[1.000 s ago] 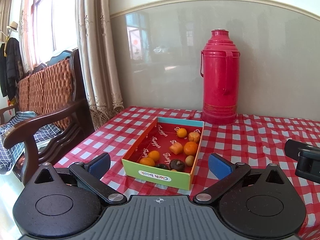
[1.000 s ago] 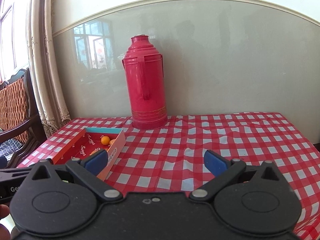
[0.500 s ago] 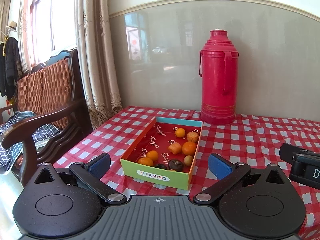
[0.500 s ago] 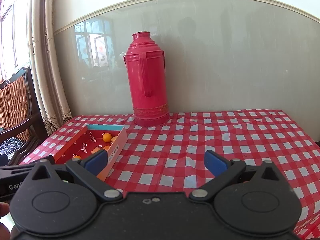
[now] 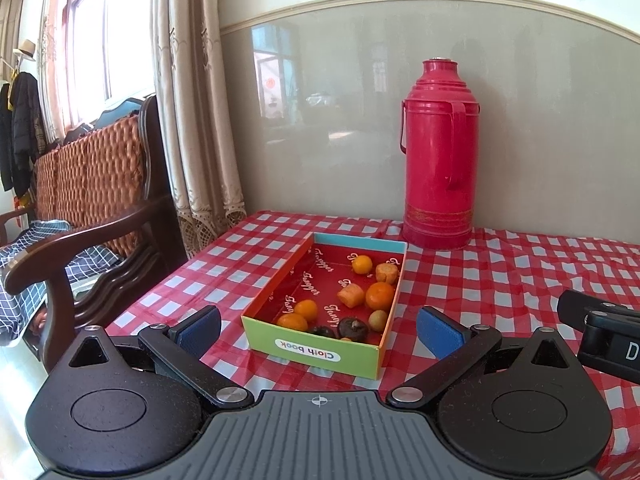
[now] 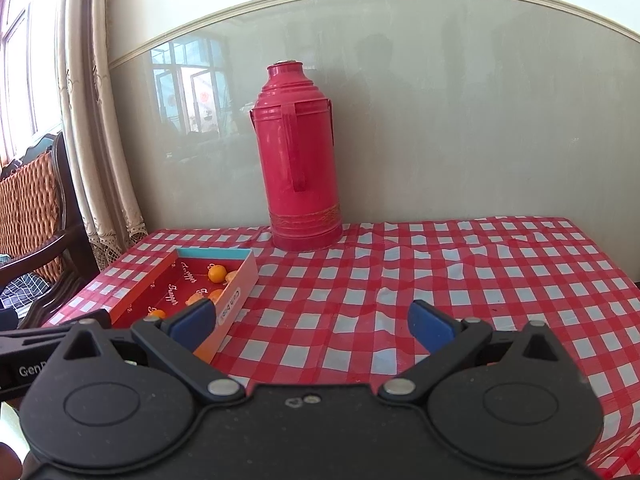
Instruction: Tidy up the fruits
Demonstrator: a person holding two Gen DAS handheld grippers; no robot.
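Observation:
A shallow cardboard box [image 5: 316, 354] with a red floor and a green "Cloth book" front wall lies on the checked tablecloth. It holds several small fruits: oranges [image 5: 380, 295], a dark round one [image 5: 353, 328], a pale one [image 5: 377, 319]. My left gripper [image 5: 318, 330] is open and empty, just in front of the box. My right gripper [image 6: 314, 322] is open and empty, to the right of the box [image 6: 234, 300], over bare cloth. Its body shows at the right edge of the left wrist view [image 5: 600, 332].
A tall red thermos [image 5: 438, 152] stands behind the box by the wall; it also shows in the right wrist view [image 6: 298, 156]. A wooden armchair [image 5: 80, 208] and a curtain [image 5: 188, 100] are left of the table. The table's right edge [image 6: 612, 264] is near.
Both views have shifted slightly; the thermos and box sit a little higher in the right wrist view. Both grippers stay open and empty. The fruits have not moved.

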